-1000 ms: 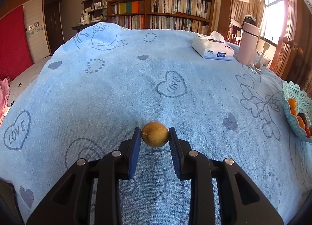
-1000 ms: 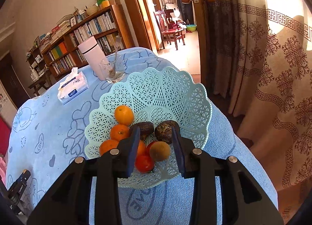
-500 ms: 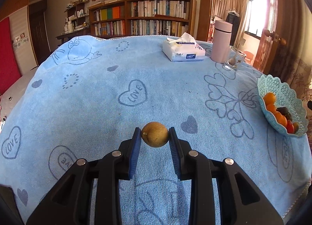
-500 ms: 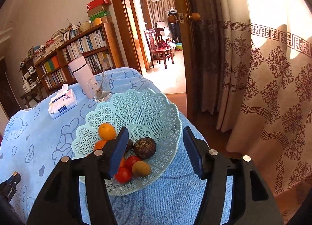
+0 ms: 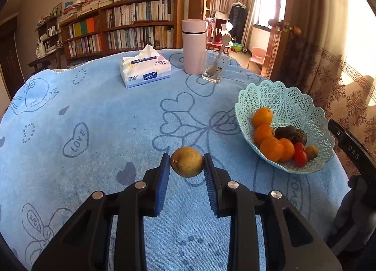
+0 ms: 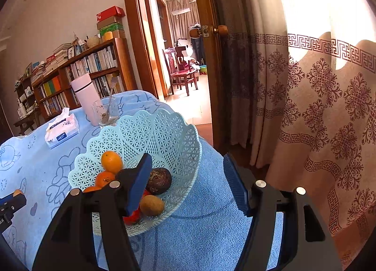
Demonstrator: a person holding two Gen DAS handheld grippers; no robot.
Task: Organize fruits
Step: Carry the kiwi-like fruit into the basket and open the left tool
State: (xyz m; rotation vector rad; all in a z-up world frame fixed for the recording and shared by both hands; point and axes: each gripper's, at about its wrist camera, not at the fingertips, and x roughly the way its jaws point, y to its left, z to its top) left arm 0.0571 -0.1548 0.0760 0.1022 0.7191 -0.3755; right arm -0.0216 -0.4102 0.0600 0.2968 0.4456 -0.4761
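My left gripper [image 5: 186, 165] is shut on a round yellow-brown fruit [image 5: 186, 161] and holds it above the blue tablecloth [image 5: 105, 118]. A mint lattice fruit basket [image 5: 293, 104] sits to the right near the table edge, holding oranges [image 5: 262, 117], dark fruits [image 5: 290, 132], a red tomato [image 5: 299, 157] and a small brown fruit [image 5: 311, 151]. My right gripper [image 6: 188, 177] is open and empty, close over the near right side of the basket [image 6: 164, 130]. The small brown fruit [image 6: 151, 205] lies in the basket just beside its left finger. The left gripper's tip with the fruit shows at the far left [image 6: 17, 193].
A tissue pack [image 5: 144, 70], a pink flask [image 5: 193, 46] and a glass with a spoon [image 5: 215, 68] stand at the back of the table. A patterned curtain [image 6: 317, 106] and a wooden door frame [image 6: 206, 59] lie just right of the table edge.
My right gripper has opened wide, released the small brown fruit into the basket and drawn back. My left gripper has swung right with its fruit, bringing the basket nearer.
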